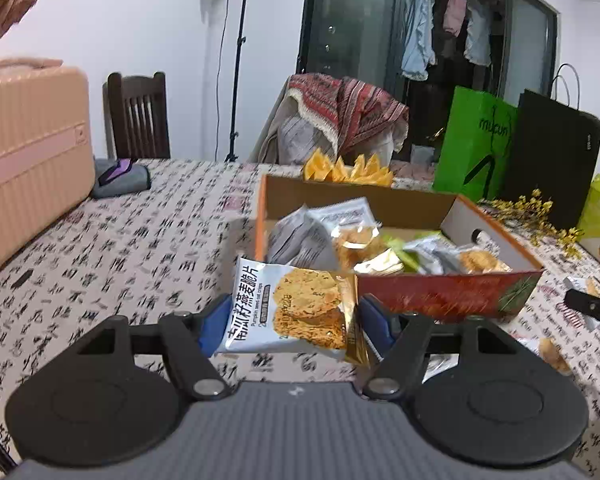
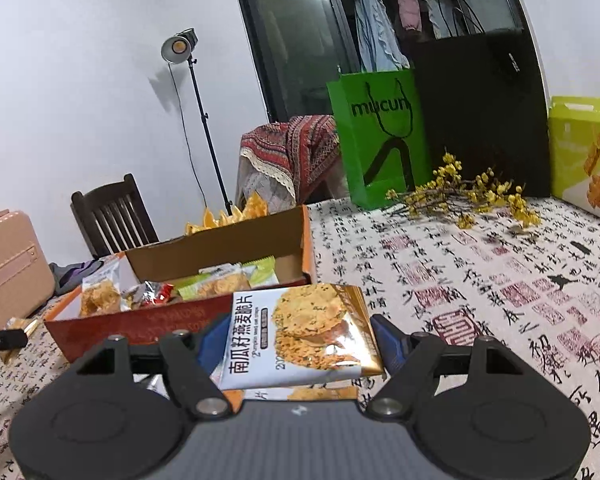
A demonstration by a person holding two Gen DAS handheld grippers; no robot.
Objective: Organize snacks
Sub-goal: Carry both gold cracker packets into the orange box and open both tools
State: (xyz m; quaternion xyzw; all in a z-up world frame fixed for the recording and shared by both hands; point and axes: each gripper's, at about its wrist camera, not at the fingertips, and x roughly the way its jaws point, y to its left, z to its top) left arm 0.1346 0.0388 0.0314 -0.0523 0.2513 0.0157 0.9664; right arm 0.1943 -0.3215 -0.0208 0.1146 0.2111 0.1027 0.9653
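An open red and orange cardboard box on the table holds several snack packets. My left gripper is shut on a white oat crisp packet, held above the table just before the box's near left corner. In the right wrist view, my right gripper is shut on another oat crisp packet, held just right of the box. A further such packet lies under it on the table.
A pink suitcase stands at the table's left. Green and black paper bags, yellow flowers and a yellow-green snack box stand at the right. Loose packets lie right of the box. Chairs stand behind the table.
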